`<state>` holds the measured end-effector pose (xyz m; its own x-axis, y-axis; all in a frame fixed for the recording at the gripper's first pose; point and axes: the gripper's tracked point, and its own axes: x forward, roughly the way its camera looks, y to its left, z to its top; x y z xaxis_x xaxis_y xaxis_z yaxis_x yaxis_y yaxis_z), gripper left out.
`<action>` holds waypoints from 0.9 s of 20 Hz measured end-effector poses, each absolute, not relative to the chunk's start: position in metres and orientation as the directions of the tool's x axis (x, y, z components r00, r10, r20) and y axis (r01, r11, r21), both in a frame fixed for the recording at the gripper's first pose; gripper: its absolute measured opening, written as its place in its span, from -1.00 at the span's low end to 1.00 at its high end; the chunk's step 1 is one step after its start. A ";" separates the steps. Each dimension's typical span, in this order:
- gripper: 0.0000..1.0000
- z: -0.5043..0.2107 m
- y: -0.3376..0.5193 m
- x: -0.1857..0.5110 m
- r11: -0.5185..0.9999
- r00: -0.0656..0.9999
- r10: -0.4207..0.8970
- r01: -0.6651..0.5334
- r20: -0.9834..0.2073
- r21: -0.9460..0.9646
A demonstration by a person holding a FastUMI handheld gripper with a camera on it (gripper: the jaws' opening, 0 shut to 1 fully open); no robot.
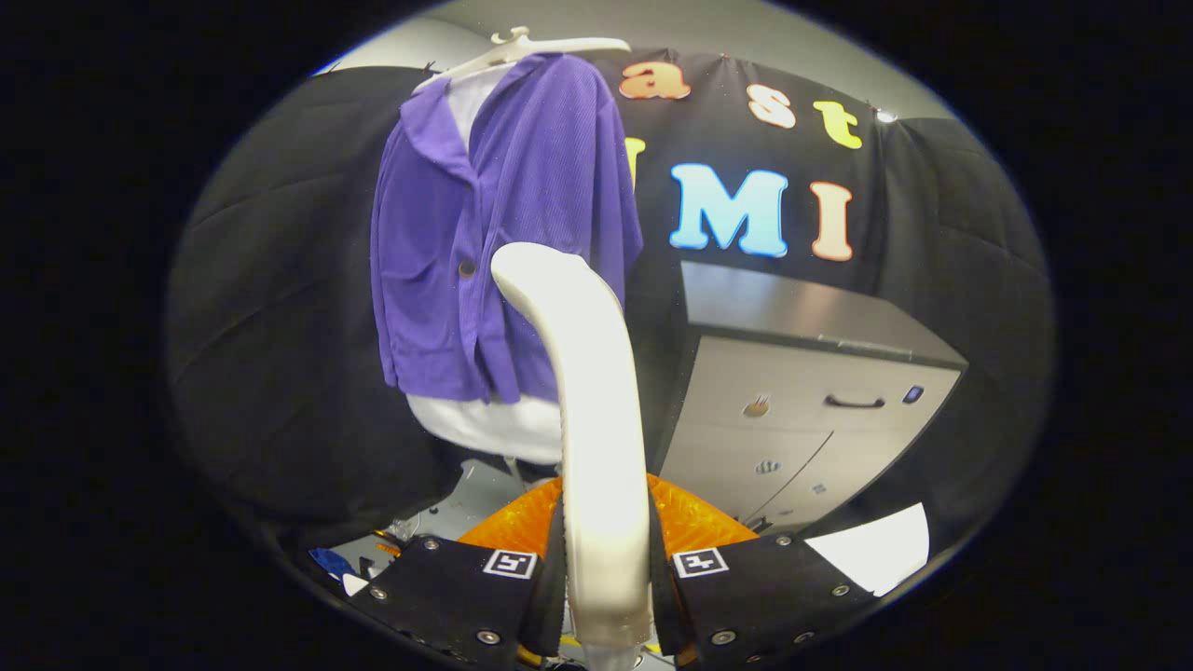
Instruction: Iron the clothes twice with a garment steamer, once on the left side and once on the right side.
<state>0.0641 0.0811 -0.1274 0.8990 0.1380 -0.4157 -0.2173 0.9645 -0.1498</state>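
Observation:
A cream-white garment steamer (587,391) rises between my fingers, its curved head pointing toward the clothes. My gripper (606,559) is shut on the steamer's handle, one finger pressing each side. Ahead hangs a purple button-up shirt (494,233) over a white garment (494,424) on a white hanger (531,47). The steamer head sits in front of the shirt's lower right part, near the button placket; I cannot tell whether it touches the fabric.
A grey cabinet (802,410) with a drawer handle stands to the right of the clothes. Black cloth walls surround the booth. A white sheet (876,550) lies low on the right, small items low on the left.

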 end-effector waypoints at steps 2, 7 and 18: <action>-0.23 -0.088 0.066 0.071 0.971 0.931 0.143 -0.198 -0.336 -0.135; -0.23 -0.008 0.017 0.069 0.985 0.985 0.099 -0.117 -0.138 -0.126; -0.23 0.044 -0.055 0.050 0.984 0.983 -0.120 0.136 0.139 -0.114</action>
<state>0.0501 -0.0551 0.0443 0.9831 -0.1199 0.1386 0.1361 0.9841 -0.1143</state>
